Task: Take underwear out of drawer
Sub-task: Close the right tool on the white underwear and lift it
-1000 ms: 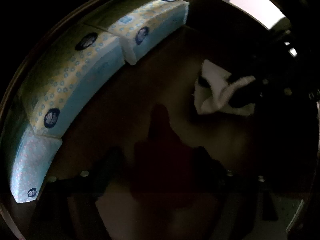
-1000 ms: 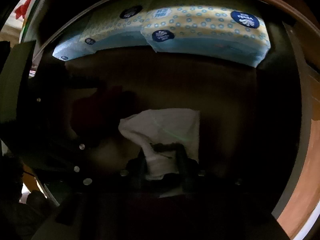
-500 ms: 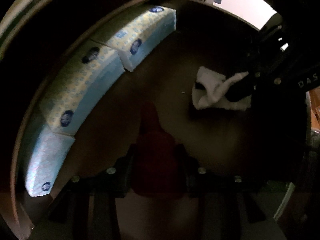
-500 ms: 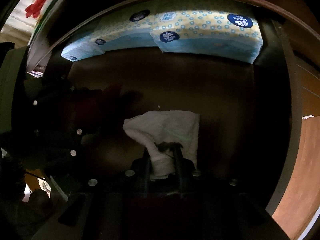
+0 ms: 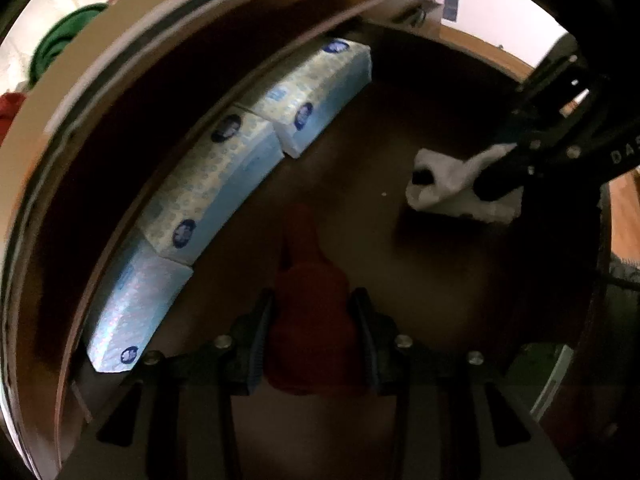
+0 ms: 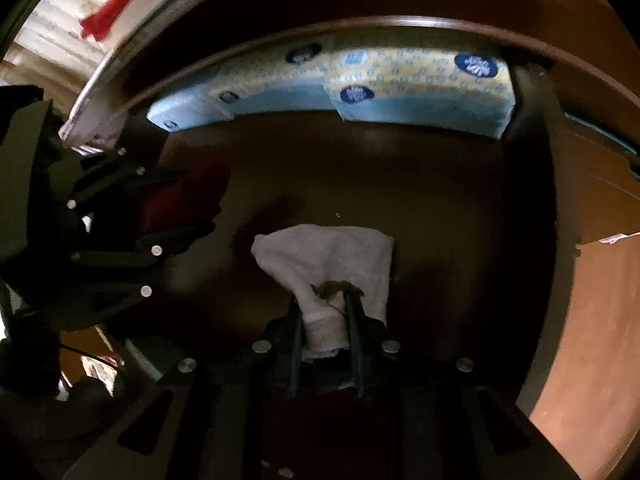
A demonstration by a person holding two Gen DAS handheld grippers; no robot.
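Observation:
Both grippers are inside a dark wooden drawer (image 6: pixel 420 184). My left gripper (image 5: pixel 314 304) is shut on a dark red piece of underwear (image 5: pixel 310 320), held above the drawer floor; it also shows in the right wrist view (image 6: pixel 176 204). My right gripper (image 6: pixel 326 308) is shut on a white piece of underwear (image 6: pixel 332 256), lifted off the drawer floor. In the left wrist view the white underwear (image 5: pixel 444 184) hangs from the right gripper's fingers (image 5: pixel 504 176) at the upper right.
Three blue and yellow tissue packs (image 5: pixel 224 184) line the back wall of the drawer; they also show in the right wrist view (image 6: pixel 400 88). The drawer rim (image 5: pixel 120 92) curves above them. Green and red cloth (image 5: pixel 60 48) lies outside, beyond the rim.
Both grippers have pulled back and up with their cloths. The tissue packs look farther away and the drawer rim and the room outside have come into view.

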